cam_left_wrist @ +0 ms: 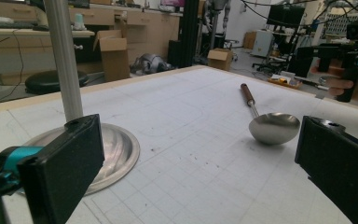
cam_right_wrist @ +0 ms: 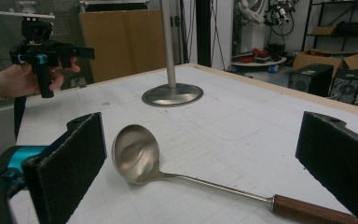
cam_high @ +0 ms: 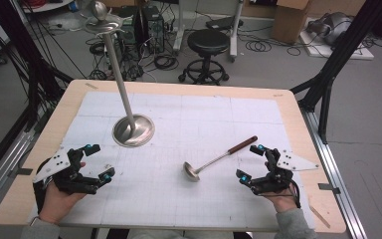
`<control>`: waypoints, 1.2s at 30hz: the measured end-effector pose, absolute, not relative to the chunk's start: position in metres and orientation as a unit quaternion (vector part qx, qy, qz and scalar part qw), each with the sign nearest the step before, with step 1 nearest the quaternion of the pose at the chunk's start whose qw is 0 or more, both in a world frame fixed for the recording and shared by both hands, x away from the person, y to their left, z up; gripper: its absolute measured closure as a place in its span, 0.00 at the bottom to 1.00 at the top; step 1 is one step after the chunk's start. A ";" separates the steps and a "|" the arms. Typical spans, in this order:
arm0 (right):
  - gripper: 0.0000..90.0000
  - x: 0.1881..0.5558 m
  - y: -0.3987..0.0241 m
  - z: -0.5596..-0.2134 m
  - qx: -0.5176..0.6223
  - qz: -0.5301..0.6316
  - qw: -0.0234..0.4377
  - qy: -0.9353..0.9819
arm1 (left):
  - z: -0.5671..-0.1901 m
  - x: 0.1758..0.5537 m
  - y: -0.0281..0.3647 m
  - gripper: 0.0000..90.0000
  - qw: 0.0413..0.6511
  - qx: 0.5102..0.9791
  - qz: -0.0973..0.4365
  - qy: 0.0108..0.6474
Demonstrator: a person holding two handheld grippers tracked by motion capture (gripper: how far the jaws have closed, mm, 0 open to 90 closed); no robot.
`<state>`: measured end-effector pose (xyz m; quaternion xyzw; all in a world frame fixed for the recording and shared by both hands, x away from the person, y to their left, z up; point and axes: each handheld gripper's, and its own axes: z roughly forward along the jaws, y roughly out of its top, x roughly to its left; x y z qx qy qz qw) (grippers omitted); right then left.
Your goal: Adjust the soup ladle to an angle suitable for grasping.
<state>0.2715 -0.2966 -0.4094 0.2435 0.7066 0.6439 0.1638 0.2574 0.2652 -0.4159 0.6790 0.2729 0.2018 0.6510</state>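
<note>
My landmark is the polished steel ladle with the dark brown wooden handle [cam_high: 214, 160], lying on the white gridded mat [cam_high: 189, 194] that covers the pale wooden table [cam_high: 298, 124]; its bowl rests on the mat nearer my side and its handle runs away and to the right; my right gripper [cam_high: 255, 162] sits just right of the ladle, its black padded fingers [cam_right_wrist: 70, 163] spread wide and released, grasping nothing, the ladle's bowl lying between them and ahead, untouched; my left gripper [cam_high: 99, 160] rests well to the left of the ladle, fingers likewise released and bare of any load; beyond and left of the ladle stands a tall metal pole on a round shiny steel base [cam_high: 133, 130], apart from it.
</note>
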 end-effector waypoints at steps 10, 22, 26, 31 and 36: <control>0.01 0.273 -0.298 -0.409 0.257 0.649 0.176 0.694 | -0.417 0.259 0.264 0.02 0.647 0.682 0.200 0.276; 0.25 0.277 -0.295 -0.412 0.253 0.631 0.165 0.714 | -0.419 0.263 0.262 0.02 0.639 0.685 0.199 0.287; 0.37 0.279 -0.293 -0.412 0.257 0.625 0.168 0.718 | -0.419 0.261 0.263 0.02 0.638 0.686 0.201 0.286; 0.55 0.283 -0.288 -0.412 0.257 0.614 0.164 0.728 | -0.419 0.261 0.263 0.02 0.634 0.690 0.200 0.287; 0.77 0.289 -0.282 -0.412 0.268 0.598 0.159 0.738 | -0.420 0.260 0.263 0.02 0.631 0.692 0.199 0.288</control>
